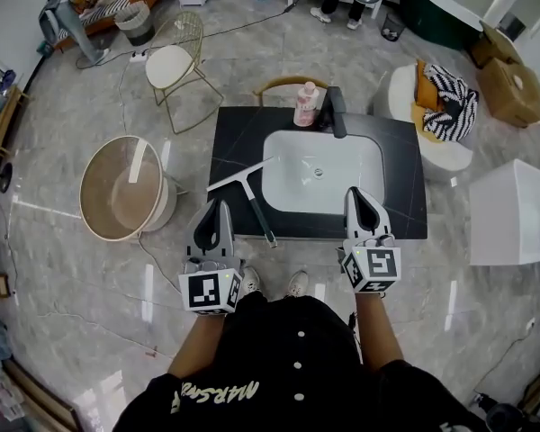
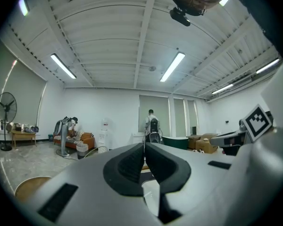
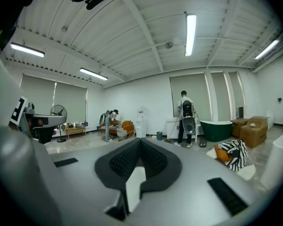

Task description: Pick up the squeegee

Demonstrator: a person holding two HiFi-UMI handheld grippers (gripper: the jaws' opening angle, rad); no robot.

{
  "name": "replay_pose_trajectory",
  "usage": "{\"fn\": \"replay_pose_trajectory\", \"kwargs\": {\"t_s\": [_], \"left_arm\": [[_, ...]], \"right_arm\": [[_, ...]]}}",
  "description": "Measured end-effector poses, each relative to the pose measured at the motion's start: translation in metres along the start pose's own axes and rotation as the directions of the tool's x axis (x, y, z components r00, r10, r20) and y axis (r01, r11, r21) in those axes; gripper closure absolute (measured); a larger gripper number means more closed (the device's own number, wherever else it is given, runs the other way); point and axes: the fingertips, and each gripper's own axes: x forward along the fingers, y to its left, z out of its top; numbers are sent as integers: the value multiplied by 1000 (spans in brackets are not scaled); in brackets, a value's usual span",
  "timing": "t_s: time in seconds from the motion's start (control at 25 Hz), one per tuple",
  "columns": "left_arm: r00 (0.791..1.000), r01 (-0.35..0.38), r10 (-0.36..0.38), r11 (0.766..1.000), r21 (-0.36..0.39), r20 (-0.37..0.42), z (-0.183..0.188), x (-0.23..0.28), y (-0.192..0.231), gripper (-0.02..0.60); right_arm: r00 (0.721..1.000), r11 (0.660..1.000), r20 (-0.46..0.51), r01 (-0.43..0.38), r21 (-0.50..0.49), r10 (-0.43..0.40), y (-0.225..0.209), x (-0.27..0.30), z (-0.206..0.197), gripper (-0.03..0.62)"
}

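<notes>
The squeegee (image 1: 252, 196) lies flat on the black counter (image 1: 234, 133), left of the white sink basin (image 1: 292, 183). Its pale blade runs slantwise and its black handle points toward the counter's near edge. My left gripper (image 1: 220, 203) hovers at the counter's near left corner, just left of the handle, shut and empty. My right gripper (image 1: 354, 192) is over the near right edge of the basin, shut with nothing in it. In the left gripper view the left gripper (image 2: 144, 146) has its jaws meeting at the tip. The right gripper (image 3: 140, 140) looks the same in its own view.
A black faucet (image 1: 336, 111) and a pink bottle (image 1: 305, 104) stand at the counter's back. A round wooden tub (image 1: 121, 187) sits on the floor to the left, a white stool (image 1: 175, 61) beyond it. A white box (image 1: 513, 210) and a chair with striped cloth (image 1: 445, 106) are on the right.
</notes>
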Motion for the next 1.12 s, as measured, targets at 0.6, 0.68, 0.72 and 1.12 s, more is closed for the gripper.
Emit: {"fn": "replay_pose_trajectory", "kwargs": {"t_s": [0.6,0.68,0.72,1.12], "left_arm": [[995,-12,9,999,-33,-97,-47,-12,20,563],[994,-21,17,999,-37,-111,-55,-11,24,563],[993,-25,20,999,-41,-117,-59,-11,26,563],[986,-48,36,996,-72,-160,-90,-14,36,563]], "right_arm": [[884,965,-391,-259,47,257,124,104,-157,534],[854,957,-438,-285,59,281,138,109,-179,500],[837,952,-463,-298,65,293,145,112,-190,479],[720,940,-635,-340,28,279,186,135,-276,419]]}}
